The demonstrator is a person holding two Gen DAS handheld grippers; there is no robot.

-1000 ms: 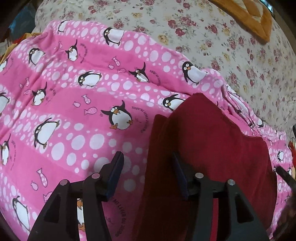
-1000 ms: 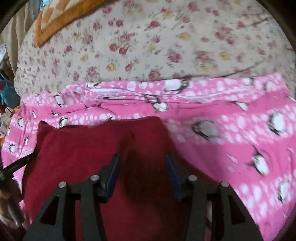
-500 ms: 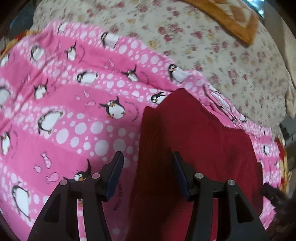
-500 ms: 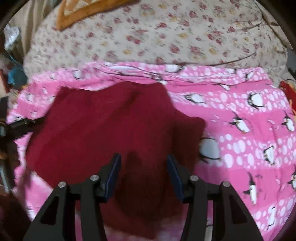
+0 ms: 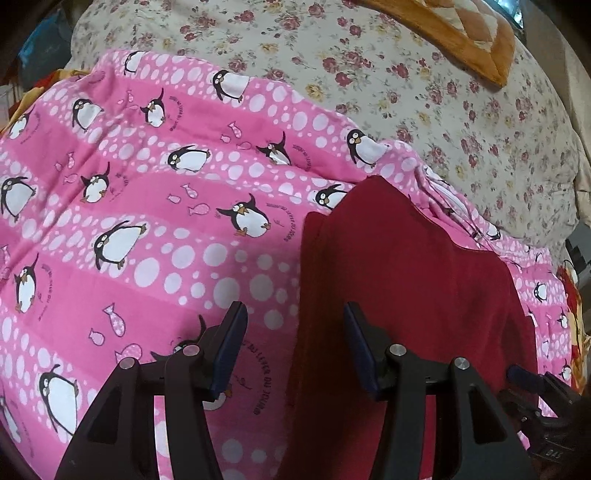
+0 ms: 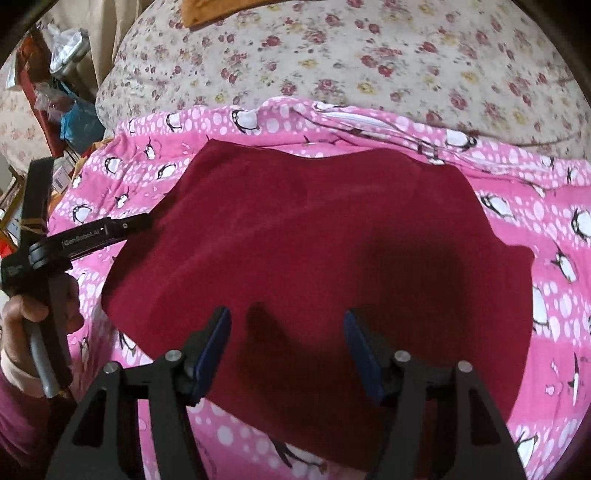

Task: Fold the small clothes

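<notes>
A dark red garment lies flat on the pink penguin blanket, and it also shows in the left wrist view. My left gripper is open and empty above the garment's left edge. From the right wrist view the left gripper's fingers reach that same left edge. My right gripper is open and empty, hovering over the garment's near part. The right gripper's tip shows at the left view's lower right.
The pink penguin blanket covers a bed with a cream floral sheet. An orange quilted pillow lies at the far end. Bags and clutter stand beside the bed on the left.
The right gripper has pulled back and risen, so more of the red garment shows, lying flat. The left gripper shifted slightly; both stay open.
</notes>
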